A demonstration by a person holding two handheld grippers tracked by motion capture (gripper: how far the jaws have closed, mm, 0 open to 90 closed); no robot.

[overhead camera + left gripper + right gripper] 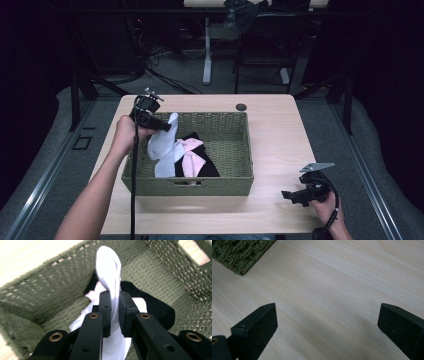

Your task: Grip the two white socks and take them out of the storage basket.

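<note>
L gripper [162, 125] is clamping the white sock [110, 272], lifting it over the wicker basket [235, 187]. Pink sock [192, 160] + black sock [207, 167] are lying inside the basket, not yet taken. R gripper [290, 195], jaws wide apart, is waiting right of the basket.

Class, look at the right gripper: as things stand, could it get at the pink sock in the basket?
Probably yes. The right gripper is open over bare table, and the pink sock lies uncovered in the open-topped basket, though it must clear the near wall.

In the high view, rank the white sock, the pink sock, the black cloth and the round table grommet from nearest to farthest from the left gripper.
1. White sock: clamped in the left gripper, at the basket's left.
2. Pink sock: mid-basket, right of the white one.
3. Black cloth: under the pink sock, reaching a little farther right; close to call with the pink.
4. Table grommet: beyond the basket's far right corner.
</note>
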